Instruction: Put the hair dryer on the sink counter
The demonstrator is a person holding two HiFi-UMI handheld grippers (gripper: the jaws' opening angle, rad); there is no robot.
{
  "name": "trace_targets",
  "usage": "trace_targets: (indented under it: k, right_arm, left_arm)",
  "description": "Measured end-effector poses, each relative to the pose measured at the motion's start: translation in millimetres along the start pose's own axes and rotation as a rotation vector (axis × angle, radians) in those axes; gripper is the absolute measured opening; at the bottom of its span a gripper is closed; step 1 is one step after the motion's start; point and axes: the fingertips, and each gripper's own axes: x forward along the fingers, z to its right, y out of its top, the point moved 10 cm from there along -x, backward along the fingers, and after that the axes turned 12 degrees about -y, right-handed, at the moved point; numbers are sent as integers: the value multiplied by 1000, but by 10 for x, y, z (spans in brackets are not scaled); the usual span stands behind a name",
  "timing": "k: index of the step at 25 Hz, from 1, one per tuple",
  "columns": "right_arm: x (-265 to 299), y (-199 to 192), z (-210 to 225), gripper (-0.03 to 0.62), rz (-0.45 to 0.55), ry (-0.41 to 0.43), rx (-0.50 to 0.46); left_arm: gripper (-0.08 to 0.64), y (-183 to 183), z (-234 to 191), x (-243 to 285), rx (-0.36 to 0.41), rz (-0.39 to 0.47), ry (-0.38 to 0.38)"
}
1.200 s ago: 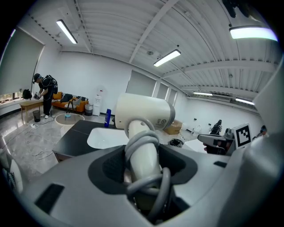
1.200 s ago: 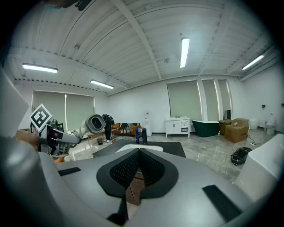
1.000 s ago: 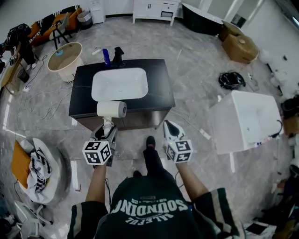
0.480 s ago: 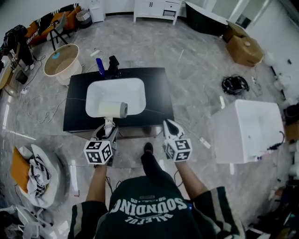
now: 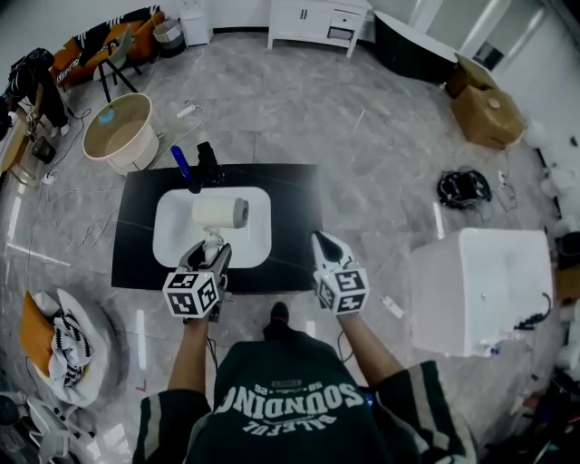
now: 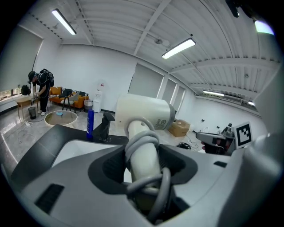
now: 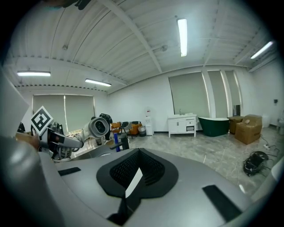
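Black counter [image 5: 294, 208] below, white basin [image 5: 168, 245] sunk in its left half. White hair dryer [image 5: 220, 212] in the air over basin, not yet on counter; cord-wrapped handle clamped in left tongs [image 5: 209, 254]. Right tongs [image 5: 324, 246] pressed closed, empty, at counter's right edge. Blue bottle [image 5: 181, 163] at counter's far edge.

A round tub [image 5: 120, 133], cardboard box [image 5: 489, 116] and white cabinet [image 5: 319, 20] stand apart.

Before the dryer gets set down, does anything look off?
Only the cord of the hair dryer: it is looped around the handle and caught with it in the left gripper. Nothing looks spilled or broken.
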Motion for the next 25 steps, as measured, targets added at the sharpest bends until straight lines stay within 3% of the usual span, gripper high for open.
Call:
trace_targets:
  k: [13, 25]
  right_arm:
    - [683, 177, 270, 0, -21, 51, -11]
    - [845, 160, 318, 0, -35, 35, -5]
  left_arm:
    - [219, 452, -77, 674, 6, 15, 4]
    - [219, 476, -222, 902, -5, -27, -22]
